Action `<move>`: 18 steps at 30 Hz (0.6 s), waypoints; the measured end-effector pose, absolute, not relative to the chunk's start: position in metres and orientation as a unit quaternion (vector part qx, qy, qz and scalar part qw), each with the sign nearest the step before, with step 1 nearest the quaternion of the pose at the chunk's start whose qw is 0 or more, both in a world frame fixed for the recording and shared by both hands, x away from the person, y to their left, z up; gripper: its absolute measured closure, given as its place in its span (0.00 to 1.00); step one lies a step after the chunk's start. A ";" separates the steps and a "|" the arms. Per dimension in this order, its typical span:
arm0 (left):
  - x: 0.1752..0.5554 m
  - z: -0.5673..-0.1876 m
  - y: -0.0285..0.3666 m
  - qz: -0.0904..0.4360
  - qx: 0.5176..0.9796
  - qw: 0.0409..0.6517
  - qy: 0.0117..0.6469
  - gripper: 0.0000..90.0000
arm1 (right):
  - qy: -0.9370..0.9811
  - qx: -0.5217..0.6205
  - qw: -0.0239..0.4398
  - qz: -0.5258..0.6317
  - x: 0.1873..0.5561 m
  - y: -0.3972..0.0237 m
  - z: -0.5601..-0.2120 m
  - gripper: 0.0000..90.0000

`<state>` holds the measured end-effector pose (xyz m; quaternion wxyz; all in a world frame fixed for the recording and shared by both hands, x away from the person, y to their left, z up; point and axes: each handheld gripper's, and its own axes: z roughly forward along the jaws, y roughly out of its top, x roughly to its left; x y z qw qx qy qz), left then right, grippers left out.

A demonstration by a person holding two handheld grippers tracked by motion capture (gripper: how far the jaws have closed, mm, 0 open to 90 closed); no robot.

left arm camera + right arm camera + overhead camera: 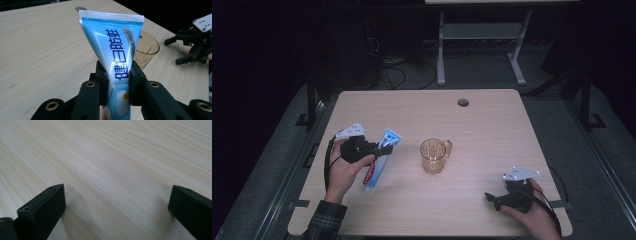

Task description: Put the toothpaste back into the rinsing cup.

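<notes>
While its jaws pinch the blue toothpaste tube [115,62] mid-body, the left claw [117,83] shows dark Chinese lettering running along the tube. Beyond it stands an amber glass mug [435,155]; the right claw [117,207] rests spread wide over bare tabletop [112,157].

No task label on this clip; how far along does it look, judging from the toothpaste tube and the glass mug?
Done: the left tongs are shut on the blue toothpaste tube, crimped end up. In hand: the tube is beside the amber glass mug, not in it. Left, if the mug is the goal: moving the tube over and releasing. The right tongs are open over bare light wooden table.
</notes>
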<state>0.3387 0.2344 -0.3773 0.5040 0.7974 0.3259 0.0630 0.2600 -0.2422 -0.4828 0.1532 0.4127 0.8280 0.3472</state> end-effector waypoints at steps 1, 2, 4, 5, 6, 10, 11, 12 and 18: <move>0.339 -0.377 0.234 0.062 0.797 0.505 0.325 0.82 | 0.828 0.412 0.154 0.347 0.260 -0.242 -0.483 0.01; 0.339 -0.376 0.234 0.064 0.798 0.504 0.323 0.82 | 0.828 0.413 0.152 0.348 0.260 -0.242 -0.483 0.01; 0.339 -0.373 0.233 0.067 0.799 0.505 0.319 0.82 | 0.828 0.413 0.152 0.348 0.260 -0.242 -0.483 0.01; 0.340 -0.371 0.232 0.067 0.800 0.505 0.318 0.82 | 0.828 0.413 0.152 0.348 0.260 -0.242 -0.483 0.01; 0.340 -0.369 0.232 0.068 0.798 0.509 0.316 0.82 | 0.828 0.413 0.152 0.348 0.260 -0.242 -0.483 0.01; 0.341 -0.362 0.229 0.070 0.796 0.516 0.309 0.82 | 0.828 0.413 0.153 0.348 0.260 -0.242 -0.483 0.01; 0.342 -0.361 0.228 0.070 0.796 0.516 0.309 0.82 | 0.828 0.412 0.153 0.347 0.260 -0.242 -0.483 0.01; 0.342 -0.359 0.226 0.071 0.795 0.518 0.307 0.82 | 0.828 0.413 0.153 0.348 0.260 -0.242 -0.483 0.01; 0.345 -0.352 0.221 0.076 0.793 0.526 0.299 0.82 | 0.828 0.412 0.154 0.347 0.260 -0.242 -0.483 0.01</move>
